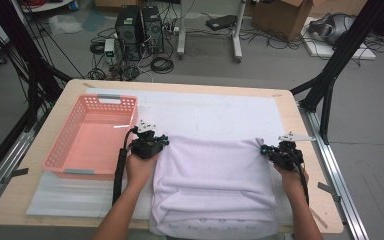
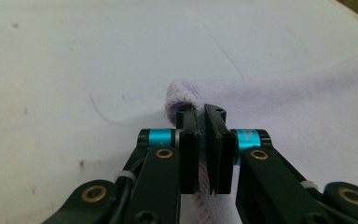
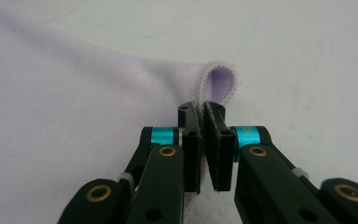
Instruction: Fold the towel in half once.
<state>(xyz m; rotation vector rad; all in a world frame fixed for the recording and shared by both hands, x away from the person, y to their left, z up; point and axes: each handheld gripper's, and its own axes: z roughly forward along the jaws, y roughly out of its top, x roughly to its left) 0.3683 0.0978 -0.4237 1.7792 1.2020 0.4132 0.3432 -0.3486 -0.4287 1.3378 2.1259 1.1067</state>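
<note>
On the near half of the worktop [image 1: 290,107] lies a pale lilac towel [image 1: 215,180], folded, its front edge hanging over the rim. The left tool [image 1: 152,140] pinches its far left corner, and the right tool [image 1: 275,150] pinches its far right corner. A pink basket [image 1: 70,150] sits just left of it.

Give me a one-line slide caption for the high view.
Both hand-held grippers, left gripper and right gripper, pinch the far corners of a folded lavender cloth beside a pink basket.
</note>
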